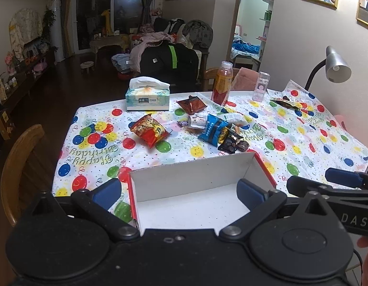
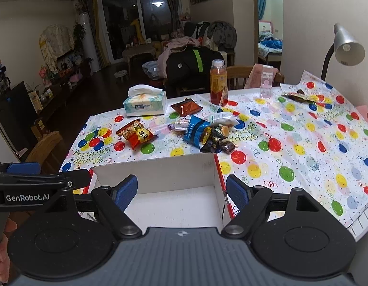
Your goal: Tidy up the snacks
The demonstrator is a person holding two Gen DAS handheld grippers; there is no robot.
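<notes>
Both tools hang over the near end of an open cardboard box (image 1: pixel 195 190), white inside with red outer walls, which sits on the worktop (image 1: pixel 291 147) at its near edge. Seen from the left wrist, the left tool (image 1: pixel 178 191) has its blue pads spread wide, released and grasping nothing, one pad outside the box's left wall and the other over its interior. From the right wrist, the right tool (image 2: pixel 181 191) is likewise released, its fingers apart, one over the box and the other just outside the right wall.

Just past the far wall of the box lies a cluster of snacks: a blue packet (image 1: pixel 211 128), a dark packet (image 1: pixel 229 143) touching it, a white wrapper (image 1: pixel 195 120) and a small brown sweet (image 1: pixel 243 145). Left of the cluster, apart from it, lies a red chip bag (image 1: pixel 150 130). Farther back sits a brown foil packet (image 1: pixel 192 104), and well apart, near the far right corner, another dark wrapper (image 1: pixel 285 102).

A tissue box (image 1: pixel 148 95) stands at the far left, an orange drink bottle (image 1: pixel 222 83) and a clear bottle (image 1: pixel 261 87) along the far edge. The balloon-print cloth (image 1: pixel 93 143) covers the worktop, and a desk lamp (image 1: pixel 336 65) leans over its right corner.
</notes>
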